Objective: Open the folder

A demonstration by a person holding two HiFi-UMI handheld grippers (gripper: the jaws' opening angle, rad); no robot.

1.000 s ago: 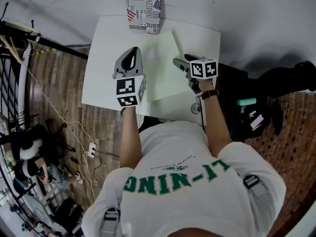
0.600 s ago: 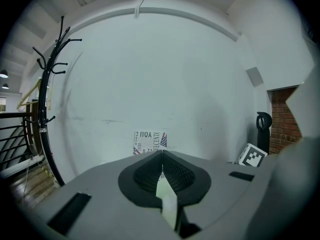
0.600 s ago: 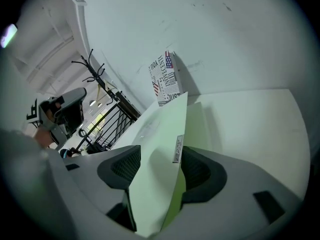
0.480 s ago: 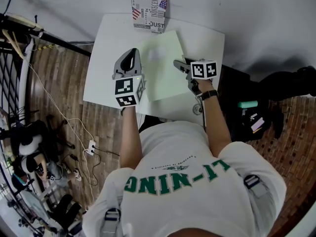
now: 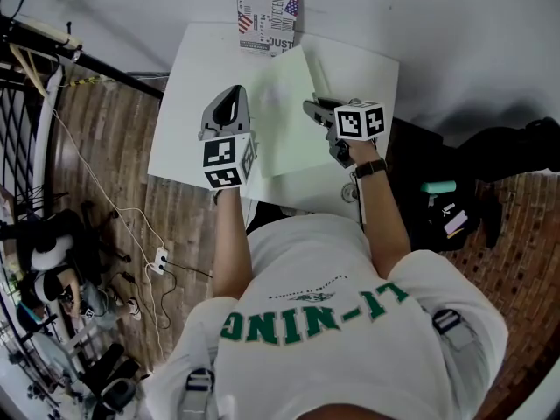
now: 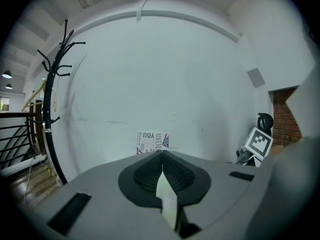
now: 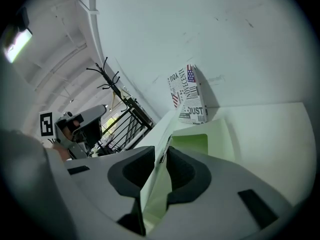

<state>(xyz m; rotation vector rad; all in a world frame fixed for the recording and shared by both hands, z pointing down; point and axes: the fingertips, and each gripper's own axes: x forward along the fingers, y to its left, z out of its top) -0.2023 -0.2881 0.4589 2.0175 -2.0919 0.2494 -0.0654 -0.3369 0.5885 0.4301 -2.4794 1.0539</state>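
A pale green folder [image 5: 280, 121] lies on the white table [image 5: 192, 77]. My left gripper [image 5: 234, 90] is shut on the folder's left edge; a pale strip of the folder [image 6: 166, 196] shows between its pads [image 6: 150, 176] in the left gripper view. My right gripper [image 5: 311, 106] is at the folder's right edge. Its jaws are closing with the top cover [image 7: 155, 184] pinched between them. That cover's right edge stands raised off the green inner sheet [image 7: 192, 144].
A printed box [image 5: 268, 17] stands at the table's far edge against the white wall. A black coat rack [image 6: 52, 84] and a railing are off to the left. Brick floor with cables surrounds the table, and dark bags lie at the right [image 5: 455, 208].
The right gripper's jaws have narrowed onto the cover's right edge and risen a little, tilting the cover up. The left gripper has stayed on the left edge.
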